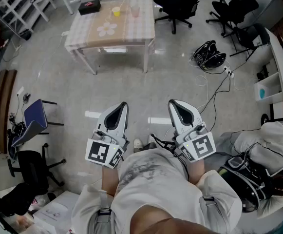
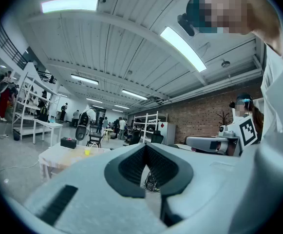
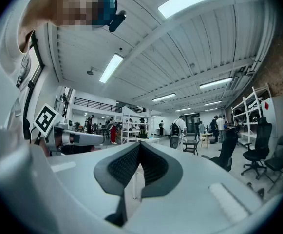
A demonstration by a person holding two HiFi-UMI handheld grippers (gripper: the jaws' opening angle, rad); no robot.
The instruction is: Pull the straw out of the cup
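Note:
Far ahead stands a table (image 1: 126,32) with a checked cloth. A yellow cup (image 1: 116,11) and a pink cup (image 1: 135,11) are on its far side; no straw can be made out at this distance. Both grippers are held close to my body, well short of the table, pointing level toward it. The left gripper (image 1: 123,105) and the right gripper (image 1: 172,103) are both shut with nothing between the jaws. In the left gripper view the shut jaw tips (image 2: 145,145) meet, with the table (image 2: 58,155) and the yellow cup (image 2: 87,151) small at the left. The right gripper (image 3: 139,144) also shows its tips closed.
A black box (image 1: 89,6) lies on the table's far left corner. Black office chairs (image 1: 180,6) stand at the back right, cables and dark gear (image 1: 209,55) on the floor to the right, a blue chair (image 1: 34,121) to the left, bags (image 1: 258,174) beside me.

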